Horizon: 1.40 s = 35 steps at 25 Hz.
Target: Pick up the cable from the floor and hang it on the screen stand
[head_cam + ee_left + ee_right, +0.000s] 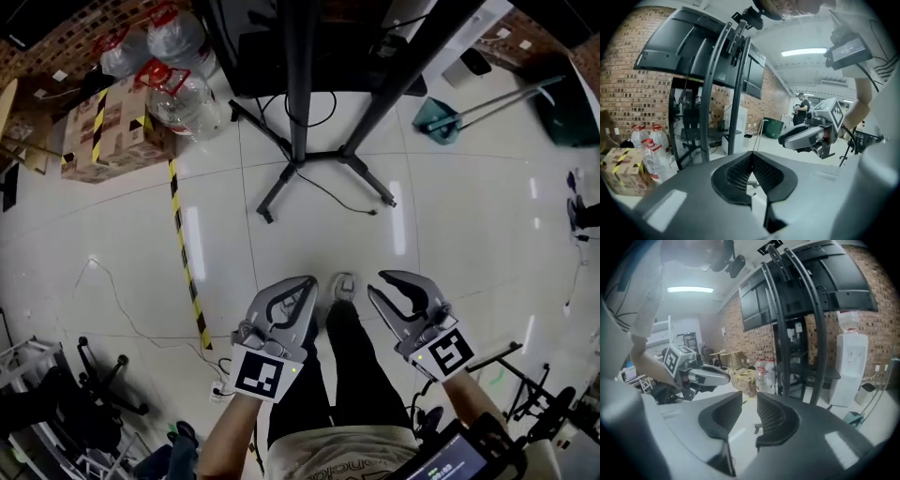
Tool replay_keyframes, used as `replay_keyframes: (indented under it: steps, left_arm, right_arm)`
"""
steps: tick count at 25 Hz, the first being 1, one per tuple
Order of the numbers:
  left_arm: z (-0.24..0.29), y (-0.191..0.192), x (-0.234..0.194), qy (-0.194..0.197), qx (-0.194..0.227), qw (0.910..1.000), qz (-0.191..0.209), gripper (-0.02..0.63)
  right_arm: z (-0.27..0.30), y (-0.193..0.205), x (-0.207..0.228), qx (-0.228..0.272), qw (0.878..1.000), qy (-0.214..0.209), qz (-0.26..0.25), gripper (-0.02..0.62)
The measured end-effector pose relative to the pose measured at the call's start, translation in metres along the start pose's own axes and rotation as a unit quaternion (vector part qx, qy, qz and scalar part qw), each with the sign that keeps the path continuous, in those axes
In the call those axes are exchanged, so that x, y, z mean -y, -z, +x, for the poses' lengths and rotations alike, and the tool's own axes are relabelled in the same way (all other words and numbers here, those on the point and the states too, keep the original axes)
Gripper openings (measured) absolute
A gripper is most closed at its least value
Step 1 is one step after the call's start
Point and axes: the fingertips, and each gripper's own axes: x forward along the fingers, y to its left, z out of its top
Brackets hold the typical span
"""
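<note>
A thin black cable (pixel 342 195) lies on the white tiled floor, running from the base of the black screen stand (pixel 300 94) to a loose end at the right. Both grippers hang well short of it, side by side above the person's legs. My left gripper (pixel 311 283) has its jaws closed tip to tip, with nothing between them (pixel 753 155). My right gripper (pixel 377 284) stands open with a clear gap and nothing in it (pixel 749 397). The stand and its dark screens rise ahead of both gripper views (pixel 736 84) (pixel 787 333).
Large water bottles (pixel 183 89) and a taped cardboard box (pixel 103 131) sit left of the stand. A yellow-black floor strip (pixel 183 253) runs down the left. A green dustpan (pixel 436 117) lies at the right, a white water dispenser (pixel 851 366) behind the stand. Black equipment legs (pixel 103 375) stand at the lower left.
</note>
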Motion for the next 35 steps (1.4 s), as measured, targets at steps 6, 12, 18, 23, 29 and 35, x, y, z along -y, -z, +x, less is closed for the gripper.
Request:
replay_keyframes:
  steps: [6,12,18,23,29,35]
  left_arm:
    - [0.115,0.141,0.011,0.012,-0.036,0.9989,-0.028,0.018]
    - [0.235,0.259,0.024,0.076,-0.030,0.9967,0.002,0.018]
    - [0.334,0.386,-0.008,0.141,-0.092,0.9853,0.026,0.018]
    - [0.373,0.471,-0.015,0.167,-0.119,0.9768,0.061,0.018]
    - [0.396,0.527,-0.028,0.162,-0.123,0.9782,0.043,0.018]
    - [0.405,0.545,-0.021,0.174,-0.118,0.9773,0.022,0.018]
  right_arm:
    - [0.059,0.129,0.078,0.005,1.000,0.015,0.011,0.101]
    - [0.107,0.266,0.158,0.017,0.998,0.052,0.038,0.101]
    - [0.164,0.380,0.240,-0.022,0.996,0.082,-0.030,0.131]
    - [0.206,0.482,0.300,-0.088,0.986,0.094,-0.109,0.153]
    - [0.250,0.597,0.345,-0.234,0.942,0.031,-0.239,0.218]
    - [0.278,0.656,0.360,-0.361,0.893,0.019,-0.269,0.259]
